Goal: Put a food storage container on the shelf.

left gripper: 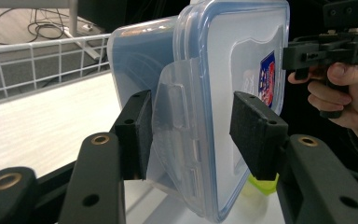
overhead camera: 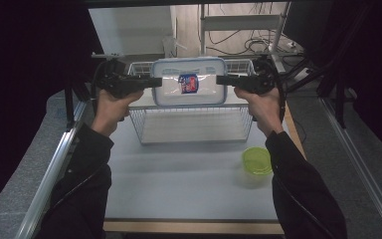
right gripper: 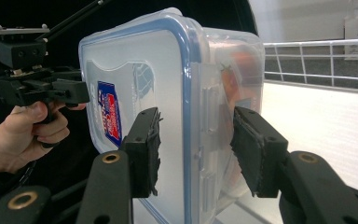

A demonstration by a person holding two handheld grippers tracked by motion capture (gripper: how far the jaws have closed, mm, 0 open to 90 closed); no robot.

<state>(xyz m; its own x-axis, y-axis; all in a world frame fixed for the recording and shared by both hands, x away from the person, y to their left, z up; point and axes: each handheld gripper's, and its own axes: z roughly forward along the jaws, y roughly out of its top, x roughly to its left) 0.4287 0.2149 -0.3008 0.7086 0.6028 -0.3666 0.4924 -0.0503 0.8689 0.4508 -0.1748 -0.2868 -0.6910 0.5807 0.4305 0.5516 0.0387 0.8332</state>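
Grey desk (overhead camera: 189, 184), wire basket (overhead camera: 194, 124) at far edge. Box (overhead camera: 191, 82) held lifted above basket, left tool (overhead camera: 155, 82) and right tool (overhead camera: 220, 79) clamping its ends. Setting down remained, likely.

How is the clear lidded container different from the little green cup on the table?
The container is large, rectangular, clear with a blue-rimmed lid, and held up above the wire basket between both grippers. The green cup is small, round, lidless, and stands on the table, untouched. Both look like see-through plastic.
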